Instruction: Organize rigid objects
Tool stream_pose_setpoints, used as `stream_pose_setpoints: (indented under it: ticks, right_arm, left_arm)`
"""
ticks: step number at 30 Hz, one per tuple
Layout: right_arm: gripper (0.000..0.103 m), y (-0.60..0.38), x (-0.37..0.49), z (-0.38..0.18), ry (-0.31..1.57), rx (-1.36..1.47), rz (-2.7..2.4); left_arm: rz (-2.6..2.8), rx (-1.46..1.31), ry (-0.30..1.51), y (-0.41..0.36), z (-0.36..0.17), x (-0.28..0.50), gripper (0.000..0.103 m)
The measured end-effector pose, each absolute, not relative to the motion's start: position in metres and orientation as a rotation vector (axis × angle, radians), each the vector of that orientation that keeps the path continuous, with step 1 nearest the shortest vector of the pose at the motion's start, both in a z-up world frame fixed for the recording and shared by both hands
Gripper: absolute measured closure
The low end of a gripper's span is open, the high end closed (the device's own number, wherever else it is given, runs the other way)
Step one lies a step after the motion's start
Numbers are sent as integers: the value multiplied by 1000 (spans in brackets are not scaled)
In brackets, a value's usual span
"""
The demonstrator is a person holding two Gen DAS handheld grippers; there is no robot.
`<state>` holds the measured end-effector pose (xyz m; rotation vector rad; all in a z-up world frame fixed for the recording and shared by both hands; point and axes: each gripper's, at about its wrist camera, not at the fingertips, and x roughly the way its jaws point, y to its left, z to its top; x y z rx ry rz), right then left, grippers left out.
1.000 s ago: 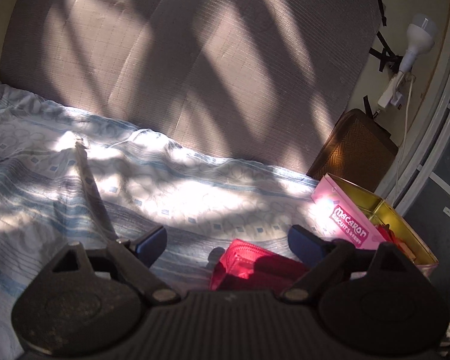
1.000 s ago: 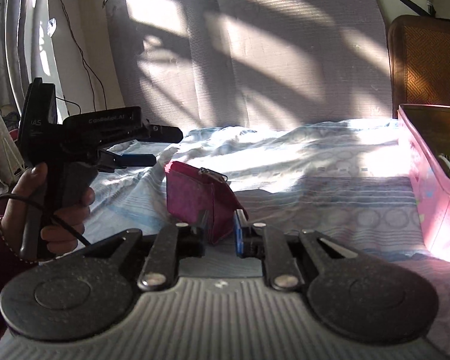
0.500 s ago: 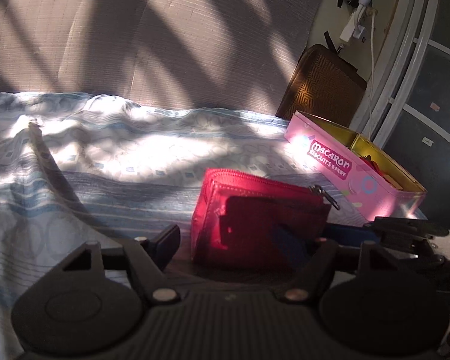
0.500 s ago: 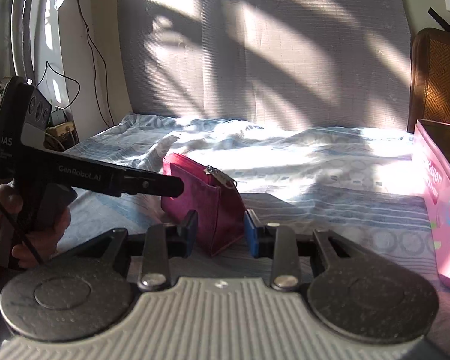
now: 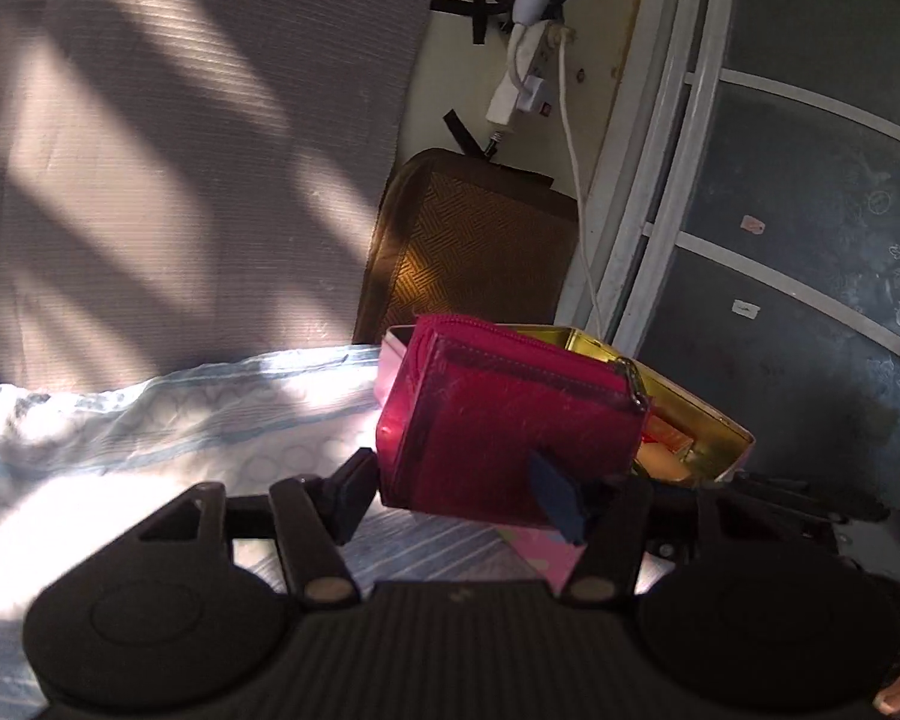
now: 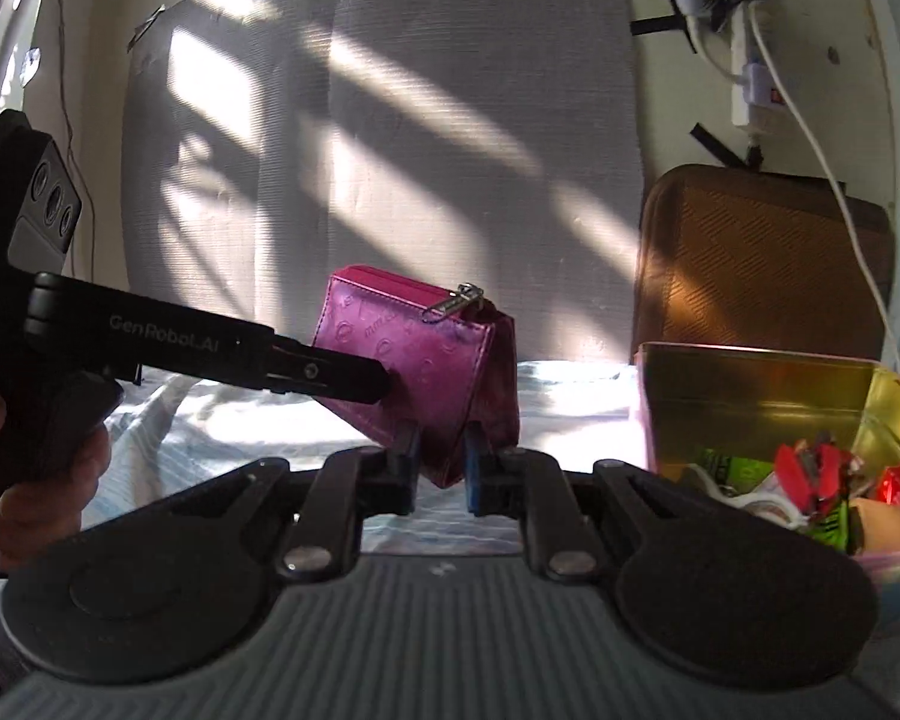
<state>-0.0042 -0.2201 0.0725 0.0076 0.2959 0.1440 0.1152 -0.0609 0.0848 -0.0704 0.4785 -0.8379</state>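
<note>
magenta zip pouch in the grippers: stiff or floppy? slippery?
The glossy magenta zip pouch likely holds its shape: pinched at its bottom corner by the right gripper, it stands off the bed without sagging. Its shiny embossed skin may be slick. It probably weighs little, since the left gripper only steadies its face.

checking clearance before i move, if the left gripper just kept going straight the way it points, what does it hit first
The red wallet itself: it already sits between the left gripper fingers, off the bed, also pinched by the right gripper. Straight behind it is the open pink tin, probably next, though depth is unclear.
</note>
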Motion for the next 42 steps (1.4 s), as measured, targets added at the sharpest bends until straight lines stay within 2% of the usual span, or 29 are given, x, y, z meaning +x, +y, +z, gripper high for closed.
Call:
stream_pose_setpoints:
  ticks: [5,8,9,13,14,18,23,26,33,38,40,42]
  right_arm:
    - [86,-285,-1,72,295,30,-20]
    - [88,-310,22,67,342,7,-28]
    - [90,-314,36,64,368,-16,-37]
    - [85,-323,90,54,454,-112,-100]
    - [81,-327,93,56,457,-90,-109]
    - [79,-338,64,57,384,-3,-96]
    - [79,-335,4,49,298,145,-132]
    - [78,-330,-35,47,257,231,-166]
    - [69,-316,-90,57,239,285,-164]
    - [65,-302,-115,60,235,286,-157]
    - [51,-297,-124,60,237,295,-158]
    - [46,-292,-135,60,247,308,-164]
  left_arm:
    - [-919,-23,495,-155,84,139,45]
    - [-902,24,510,-200,77,155,47]
    - [-879,47,509,-213,75,159,45]
    - [-715,151,511,-249,71,171,40]
    - [-706,138,516,-247,71,171,40]
    - [-687,71,505,-224,78,158,32]
    - [-680,7,550,-200,83,132,29]
    - [-677,23,551,-191,86,102,17]
    - [-658,57,552,-168,83,38,10]
    - [-603,58,539,-146,82,3,0]
    - [-577,72,533,-140,82,-10,0]
    - [-550,92,519,-134,82,-23,0]
